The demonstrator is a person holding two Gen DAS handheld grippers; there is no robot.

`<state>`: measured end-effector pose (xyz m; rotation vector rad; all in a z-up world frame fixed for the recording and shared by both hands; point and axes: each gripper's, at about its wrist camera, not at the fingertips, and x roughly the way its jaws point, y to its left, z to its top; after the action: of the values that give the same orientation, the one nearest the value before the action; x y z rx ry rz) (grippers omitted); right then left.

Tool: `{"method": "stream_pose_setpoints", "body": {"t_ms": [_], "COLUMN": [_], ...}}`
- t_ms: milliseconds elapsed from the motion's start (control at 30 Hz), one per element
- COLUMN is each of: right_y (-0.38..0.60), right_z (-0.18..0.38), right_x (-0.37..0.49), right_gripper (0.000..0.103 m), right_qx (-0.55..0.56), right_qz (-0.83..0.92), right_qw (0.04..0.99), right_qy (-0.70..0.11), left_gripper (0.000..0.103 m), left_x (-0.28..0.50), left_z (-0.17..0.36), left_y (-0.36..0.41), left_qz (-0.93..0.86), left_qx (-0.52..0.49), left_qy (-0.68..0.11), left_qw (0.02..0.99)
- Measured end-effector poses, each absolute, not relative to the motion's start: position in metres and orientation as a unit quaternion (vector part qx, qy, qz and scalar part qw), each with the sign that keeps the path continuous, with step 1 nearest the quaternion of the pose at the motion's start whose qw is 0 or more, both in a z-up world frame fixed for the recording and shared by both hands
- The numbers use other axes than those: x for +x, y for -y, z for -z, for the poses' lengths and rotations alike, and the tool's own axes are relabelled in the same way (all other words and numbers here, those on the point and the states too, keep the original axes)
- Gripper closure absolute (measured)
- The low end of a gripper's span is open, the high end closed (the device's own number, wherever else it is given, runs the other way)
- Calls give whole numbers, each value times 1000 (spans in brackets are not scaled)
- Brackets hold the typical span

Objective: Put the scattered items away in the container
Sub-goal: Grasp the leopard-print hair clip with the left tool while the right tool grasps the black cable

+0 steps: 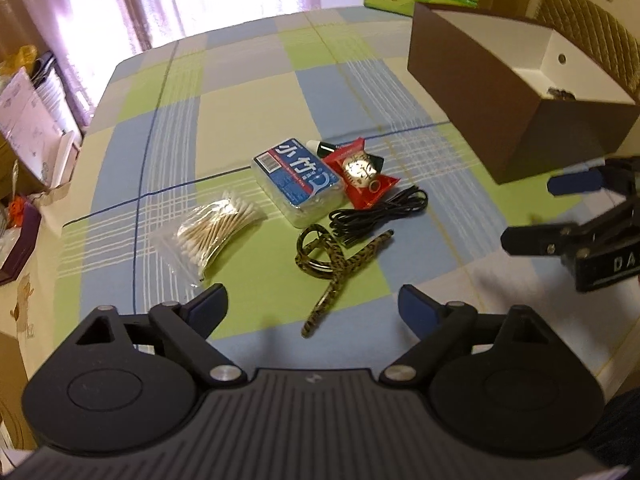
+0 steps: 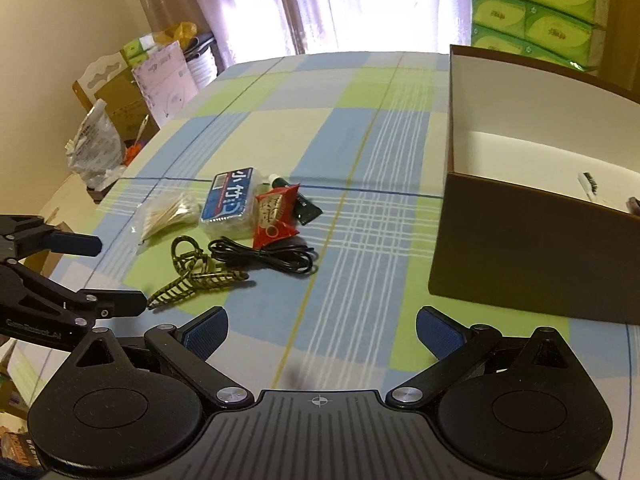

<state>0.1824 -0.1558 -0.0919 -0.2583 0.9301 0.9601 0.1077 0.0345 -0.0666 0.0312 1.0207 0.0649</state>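
Progress: early | brown box point(image 2: 532, 248) holds a brush, little else | six items point(image 1: 320, 208) clustered on bed, left of box | left gripper point(image 1: 314, 312) apart, empty | right gripper point(image 2: 320, 336) apart, empty

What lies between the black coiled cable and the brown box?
Nothing: in the right wrist view, only bare checked bedsheet stretches from the black coiled cable to the brown box.

home bedroom | checked bedsheet point(image 1: 248, 92) | quilted headboard point(image 1: 592, 24) | sheer curtains point(image 2: 352, 4) | stacked tissue packs point(image 2: 536, 4)
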Motion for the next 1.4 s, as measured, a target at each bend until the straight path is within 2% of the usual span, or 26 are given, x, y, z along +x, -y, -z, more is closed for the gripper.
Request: {"method": "stream_pose_setpoints", "body": {"t_ms": [100,567,600,667,733,767,1067,1100,1133,1167,1333,1367,1400], "right_y": [151,156,156,154,148,145,99,94,89,83,64,61,58], "right_z": [100,115,115,115,115,115,115,117,119,121,133,135,138], "right_x": [189,210,210,209,206,203,176,175,175,176,180,180,180], "right_gripper": [0,0,0,0,0,0,0,4,21,26,27,31,41], "right_qx": [-125,-123,-123,-125,-128,-131,-187,-195,-202,-210,-246,-256,-267], "right_qz": [-440,-421,-423,-432,-446,-456,-564,-573,-582,-592,-611,-615,-619], "right_qw": [774,767,765,762,756,752,715,711,706,697,679,674,665], "right_qy": [-438,-469,-469,-467,-461,-457,-369,-359,-348,-345,-324,-321,-322], "left_gripper": [23,25,29,57,64,67,69,69,70,70,70,70,70], "left_x": [116,154,156,157,155,152,118,114,109,106,96,95,95], "left_z": [80,112,114,118,121,120,112,111,110,108,105,104,103], "left_y": [-40,-41,-40,-41,-44,-46,-79,-84,-88,-92,-111,-113,-114], "left_qz": [-7,131,137,145,147,147,72,58,44,30,-26,-32,-36], "left_qx": [30,117,120,122,118,116,51,42,32,22,-22,-27,-32], "left_qy": [-495,-472,-472,-477,-480,-478,-496,-497,-499,-500,-506,-506,-507], "left_qw": [868,864,862,858,857,858,864,865,865,865,862,861,861]}}
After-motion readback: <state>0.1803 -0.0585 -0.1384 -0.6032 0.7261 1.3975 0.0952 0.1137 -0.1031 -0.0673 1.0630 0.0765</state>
